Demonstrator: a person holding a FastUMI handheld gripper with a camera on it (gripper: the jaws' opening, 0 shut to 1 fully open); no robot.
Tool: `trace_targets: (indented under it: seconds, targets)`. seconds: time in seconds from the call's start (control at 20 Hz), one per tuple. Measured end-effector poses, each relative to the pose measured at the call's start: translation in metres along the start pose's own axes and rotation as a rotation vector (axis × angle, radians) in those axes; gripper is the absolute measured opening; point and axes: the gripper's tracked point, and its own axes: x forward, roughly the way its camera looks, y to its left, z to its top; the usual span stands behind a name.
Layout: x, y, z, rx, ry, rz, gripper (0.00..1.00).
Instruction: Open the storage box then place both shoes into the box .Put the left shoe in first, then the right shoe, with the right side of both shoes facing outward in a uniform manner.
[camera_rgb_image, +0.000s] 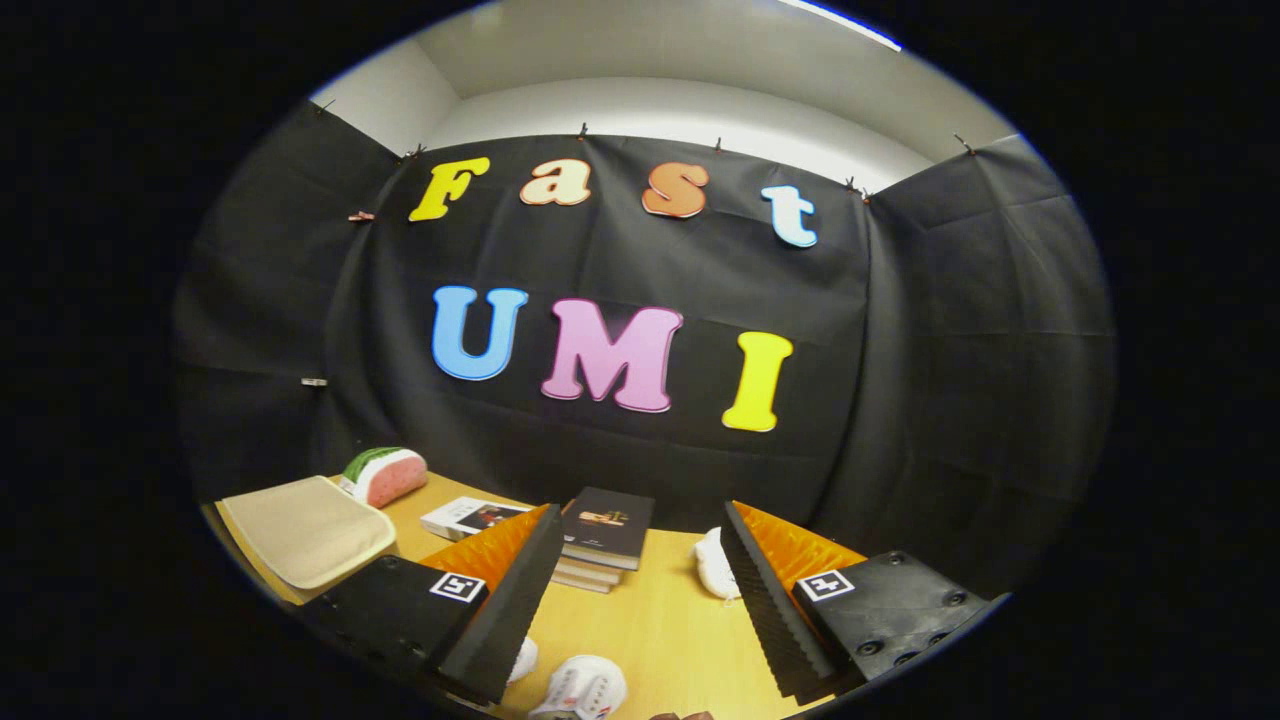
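**While the fingers stand apart and empty, neither shoe is boxed**

Gripper (640, 625) holds nothing. One white shoe (582, 690) lies on the table (650, 620) between the fingers; another white shoe (714, 563), probably, sits farther ahead. Beyond: stacked books (605, 540). All steps remain.

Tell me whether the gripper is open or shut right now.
Open. The gripper has its two fingers spread wide apart with bare table between them, pressing on nothing; a stack of books lies just ahead.
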Motion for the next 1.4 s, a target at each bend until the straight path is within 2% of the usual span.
trace_targets:
  seconds: [0.2, 0.35, 0.55, 0.8, 1.0, 1.4]
  targets:
    - [0.010, 0.072, -0.019, 0.110, 0.102, 0.241, 0.97]
    - [0.011, 0.120, -0.026, 0.284, 0.185, 0.396, 0.97]
    - [0.015, 0.175, -0.040, 0.514, 0.322, 0.541, 0.98]
    - [0.010, 0.240, -0.071, 0.692, 0.524, 0.704, 0.98]
    - [0.003, 0.280, -0.110, 0.846, 0.718, 0.746, 0.98]
    - [-0.009, 0.325, -0.174, 1.003, 0.936, 0.716, 0.98]
